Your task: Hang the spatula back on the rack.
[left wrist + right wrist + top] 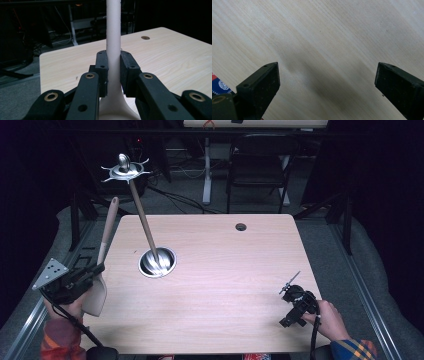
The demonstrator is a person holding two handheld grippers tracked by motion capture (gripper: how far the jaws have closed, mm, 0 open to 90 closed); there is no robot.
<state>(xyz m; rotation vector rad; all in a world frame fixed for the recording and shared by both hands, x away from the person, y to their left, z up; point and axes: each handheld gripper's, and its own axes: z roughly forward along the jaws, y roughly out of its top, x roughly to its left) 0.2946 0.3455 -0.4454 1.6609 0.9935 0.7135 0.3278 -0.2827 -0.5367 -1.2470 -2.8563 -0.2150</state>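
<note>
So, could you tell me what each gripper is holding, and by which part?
The left gripper clamps the pale spatula by its handle, just above the blade; the right gripper holds nothing.

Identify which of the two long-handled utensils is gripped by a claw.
The pale spatula, clamped at its handle by the left claw at the table's left edge. The wooden-handled skimmer stands untouched in the metal cup.

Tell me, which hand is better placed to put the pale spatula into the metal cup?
Left. The left gripper is already shut on the spatula, at the table's left edge near the metal cup. The right gripper is open over bare wood, farther away.
</note>
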